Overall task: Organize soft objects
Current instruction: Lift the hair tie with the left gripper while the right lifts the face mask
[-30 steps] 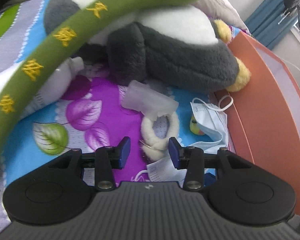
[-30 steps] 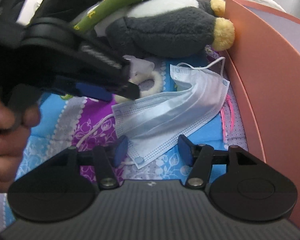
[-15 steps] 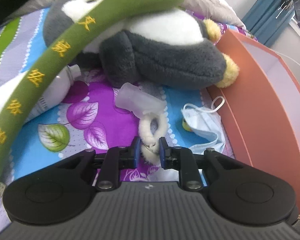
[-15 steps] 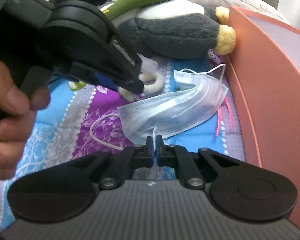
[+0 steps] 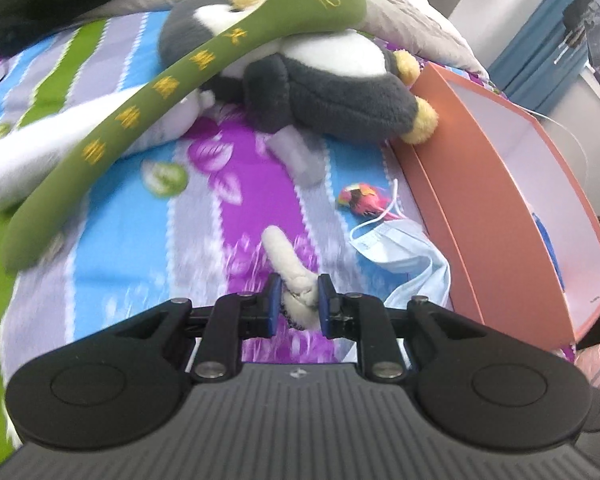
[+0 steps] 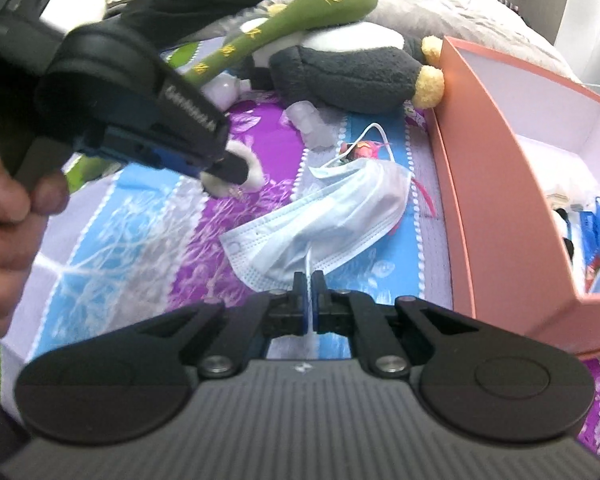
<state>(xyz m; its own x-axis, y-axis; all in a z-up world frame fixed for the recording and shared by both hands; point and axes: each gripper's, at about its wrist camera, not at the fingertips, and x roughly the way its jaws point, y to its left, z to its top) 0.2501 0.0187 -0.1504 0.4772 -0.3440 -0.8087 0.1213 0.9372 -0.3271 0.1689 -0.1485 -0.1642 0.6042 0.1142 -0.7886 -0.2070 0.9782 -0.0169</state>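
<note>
The left gripper clamps a fluffy white ring; the right gripper pinches the blue face mask. Both hang above the bed; an orange box sits beside.

Cream fluffy ring sits between the left tongs' blue pads. Pale blue mask hangs from the right tongs, black-armed. Beyond them: a green snake plush with yellow marks, a grey-and-white penguin with yellow feet, a purple, blue and green leaf-print bedspread. Right of them, a salmon-orange box, white inside.
</note>
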